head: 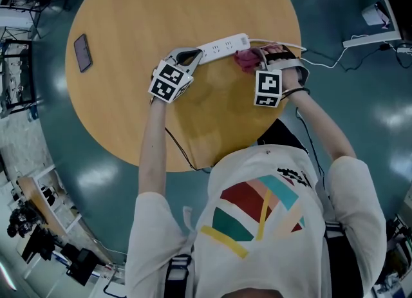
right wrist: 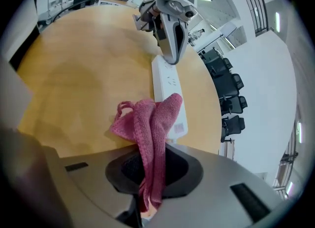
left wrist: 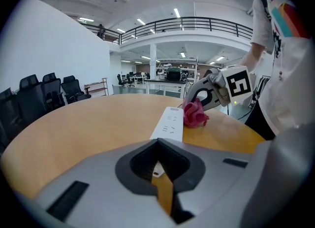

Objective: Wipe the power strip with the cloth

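A white power strip [head: 222,46] lies on the round wooden table [head: 129,20], reaching away from my left gripper [left wrist: 158,146] in its own view [left wrist: 170,123]. That left gripper [head: 195,55] is shut with nothing between its jaws, and its tips rest on the strip's left end. My right gripper [head: 259,57] is shut on a pink knitted cloth [right wrist: 147,123]. The cloth [head: 246,60] bunches against the strip's right end [right wrist: 165,81], and from the left gripper view it [left wrist: 195,114] hides that end.
A dark phone [head: 83,52] lies near the table's left edge. The strip's white cable [head: 322,65] runs off the right edge to the floor. Office chairs [left wrist: 29,99] stand beyond the table.
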Available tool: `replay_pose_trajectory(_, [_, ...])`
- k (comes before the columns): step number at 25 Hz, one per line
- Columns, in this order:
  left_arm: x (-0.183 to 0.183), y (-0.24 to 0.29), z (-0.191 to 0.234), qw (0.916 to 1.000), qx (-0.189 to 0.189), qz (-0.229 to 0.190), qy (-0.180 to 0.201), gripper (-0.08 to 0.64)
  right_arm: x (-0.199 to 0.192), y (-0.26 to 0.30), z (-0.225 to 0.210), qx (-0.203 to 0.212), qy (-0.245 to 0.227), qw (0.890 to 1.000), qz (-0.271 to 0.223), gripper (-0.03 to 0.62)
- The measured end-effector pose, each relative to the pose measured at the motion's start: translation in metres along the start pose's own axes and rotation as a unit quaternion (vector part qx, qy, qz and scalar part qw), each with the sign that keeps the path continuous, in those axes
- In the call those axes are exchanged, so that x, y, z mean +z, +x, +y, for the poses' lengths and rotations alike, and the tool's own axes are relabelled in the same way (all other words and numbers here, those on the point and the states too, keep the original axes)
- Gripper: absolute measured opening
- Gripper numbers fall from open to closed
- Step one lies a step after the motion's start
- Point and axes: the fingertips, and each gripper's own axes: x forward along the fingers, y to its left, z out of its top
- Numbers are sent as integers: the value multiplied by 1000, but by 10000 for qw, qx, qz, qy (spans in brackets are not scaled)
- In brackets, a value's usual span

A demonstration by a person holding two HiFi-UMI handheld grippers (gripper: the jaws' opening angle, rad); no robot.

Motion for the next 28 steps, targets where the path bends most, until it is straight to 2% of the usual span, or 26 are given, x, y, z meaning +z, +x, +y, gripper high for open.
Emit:
replay_pose_trajectory(5, [-2, 0, 1, 9999, 21, -25, -108, 41, -14, 2, -2, -2, 127, 9998, 135, 40])
replay_pose_trajectory(6, [-2, 0, 1, 9999, 54, -6, -107, 41, -12, 1, -2, 57, 313, 9995, 69, 40])
replay_pose_trajectory(8, [1, -1, 4, 9996, 266, -36, -50, 41, -6, -6, -4, 308, 1061, 9936, -217, 39])
replay_pose_trajectory(9, [6, -4, 7, 9988, 462, -146, -13, 41, -2, -12, -7, 478, 1553, 9858, -415, 39])
replay_pose_trajectory(11, [15, -11, 9, 9964, 732, -423, 97, 45, 8, -25, -17, 805, 2481, 9620, -809, 38])
replay_pose_trajectory(13, [16, -17, 5, 9965, 638, -469, 262, 115, 20, -37, -31, 1002, 3070, 9398, -1117, 38])
replay_pose_trajectory(15, [9, -19, -1, 9977, 376, -310, 465, 231, 33, -45, -45, 1066, 3276, 9293, -1335, 40])
replay_pose_trajectory(16, [4, -18, -4, 9978, 250, -191, 576, 260, 41, -49, -51, 1097, 3302, 9266, -1427, 40])
replay_pose_trajectory(18, [-4, -16, -9, 9970, 88, 17, 773, 264, 57, -53, -58, 1287, 3445, 9155, -1629, 40])
replay_pose_trajectory(19, [-6, -15, -10, 9961, 58, 82, 872, 264, 66, -53, -61, 1462, 3631, 9033, -1755, 39])
replay_pose_trajectory(20, [-7, -14, -10, 9951, 45, 124, 978, 264, 76, -53, -63, 1677, 3891, 8858, -1893, 40])
replay_pose_trajectory(21, [-8, -14, -11, 9942, 27, 147, 1064, 264, 86, -52, -66, 1920, 4200, 8633, -2036, 40])
replay_pose_trajectory(22, [-8, -14, -11, 9937, -8, 159, 1112, 264, 97, -52, -70, 2190, 4536, 8358, -2183, 40])
replay_pose_trajectory(23, [-9, -14, -11, 9934, -62, 176, 1131, 264, 108, -51, -74, 2475, 4877, 8041, -2331, 39])
replay_pose_trajectory(26, [-13, -10, -11, 9922, -264, 329, 1171, 264, 135, -47, -88, 3307, 5779, 6971, -2660, 40])
replay_pose_trajectory(27, [-14, -9, -10, 9918, -305, 384, 1180, 264, 142, -44, -90, 3543, 6001, 6647, -2692, 40])
replay_pose_trajectory(28, [-16, -8, -9, 9916, -332, 434, 1171, 264, 147, -41, -90, 3733, 6169, 6386, -2688, 40])
